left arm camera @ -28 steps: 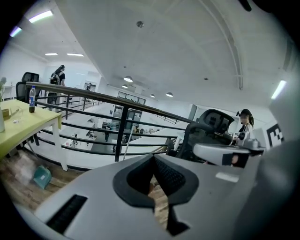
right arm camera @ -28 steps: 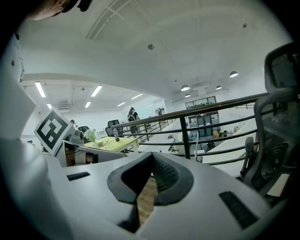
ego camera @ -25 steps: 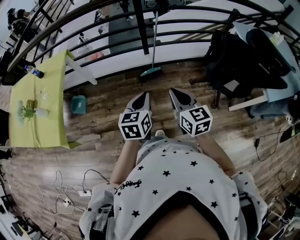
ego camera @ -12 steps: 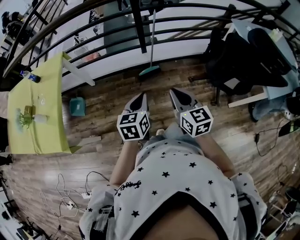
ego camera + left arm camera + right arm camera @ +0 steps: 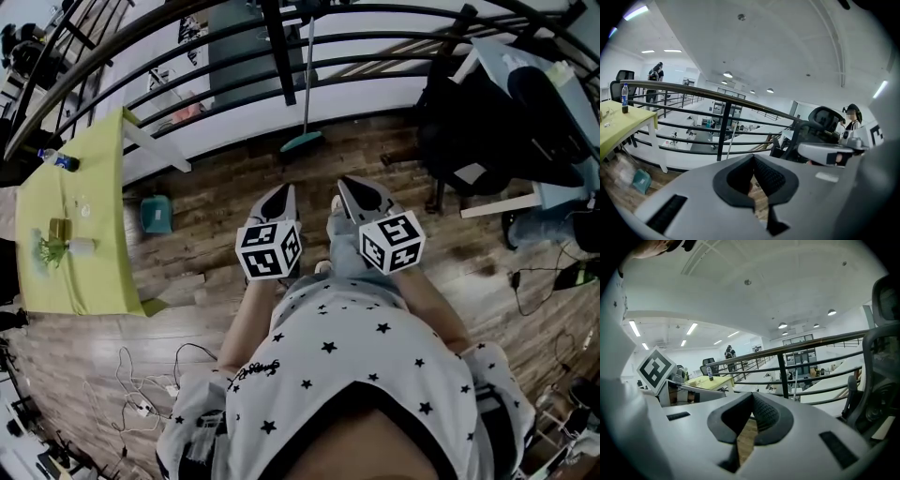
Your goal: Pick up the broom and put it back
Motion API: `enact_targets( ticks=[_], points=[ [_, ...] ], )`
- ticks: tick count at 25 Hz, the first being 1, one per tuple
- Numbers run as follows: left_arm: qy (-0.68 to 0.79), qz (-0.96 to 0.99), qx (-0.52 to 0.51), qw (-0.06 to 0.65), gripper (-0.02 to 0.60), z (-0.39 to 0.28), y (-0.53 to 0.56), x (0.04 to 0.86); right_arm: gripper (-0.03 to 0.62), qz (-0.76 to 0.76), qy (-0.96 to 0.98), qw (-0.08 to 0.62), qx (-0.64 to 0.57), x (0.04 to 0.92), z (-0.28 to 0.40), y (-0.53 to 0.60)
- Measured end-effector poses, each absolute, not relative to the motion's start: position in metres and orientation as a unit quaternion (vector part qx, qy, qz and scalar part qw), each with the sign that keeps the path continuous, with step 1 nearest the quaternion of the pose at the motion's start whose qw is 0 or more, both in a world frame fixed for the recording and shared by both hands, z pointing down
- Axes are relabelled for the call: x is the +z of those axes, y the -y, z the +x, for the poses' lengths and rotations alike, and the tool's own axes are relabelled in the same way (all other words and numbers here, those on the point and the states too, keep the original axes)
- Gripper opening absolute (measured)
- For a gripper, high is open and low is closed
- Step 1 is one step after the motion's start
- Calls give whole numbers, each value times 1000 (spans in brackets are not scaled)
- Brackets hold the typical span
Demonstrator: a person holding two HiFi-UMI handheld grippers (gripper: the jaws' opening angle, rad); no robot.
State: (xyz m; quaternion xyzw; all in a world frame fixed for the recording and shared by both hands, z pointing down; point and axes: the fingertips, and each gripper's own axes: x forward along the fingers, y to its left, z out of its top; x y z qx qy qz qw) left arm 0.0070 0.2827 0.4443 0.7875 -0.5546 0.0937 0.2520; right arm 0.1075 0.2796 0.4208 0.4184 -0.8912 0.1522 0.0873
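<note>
The broom (image 5: 307, 89) leans upright against the black railing (image 5: 234, 80), with its teal head (image 5: 302, 142) on the wooden floor. Its thin pale handle also shows far ahead as the broom (image 5: 731, 136) in the left gripper view and the broom (image 5: 795, 383) in the right gripper view. My left gripper (image 5: 282, 197) and right gripper (image 5: 348, 190) are held side by side in front of my body, pointing at the railing. Both are well short of the broom. The left gripper (image 5: 753, 159) and right gripper (image 5: 751, 398) are shut with nothing between the pads.
A yellow-green table (image 5: 70, 234) with a bottle (image 5: 58, 161) stands at the left, and a teal dustpan (image 5: 156, 213) lies beside it. A black office chair (image 5: 464, 122) and desk are at the right. Cables (image 5: 141, 375) lie on the floor behind me.
Both grippers have advanced slightly toward the railing together, still shut. A shoe tip now shows between them, and the table has slid a little in view.
</note>
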Motion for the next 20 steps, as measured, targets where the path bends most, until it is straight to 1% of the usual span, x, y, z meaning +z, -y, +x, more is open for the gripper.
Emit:
enact_targets(
  ticks=[10, 20],
  points=[
    [561, 781, 96, 255, 12, 6, -203, 447, -6, 412, 896, 89, 141, 412, 105, -185],
    [575, 770, 90, 262, 12, 3, -120, 432, -6, 402, 898, 99, 148, 402, 103, -95]
  ],
)
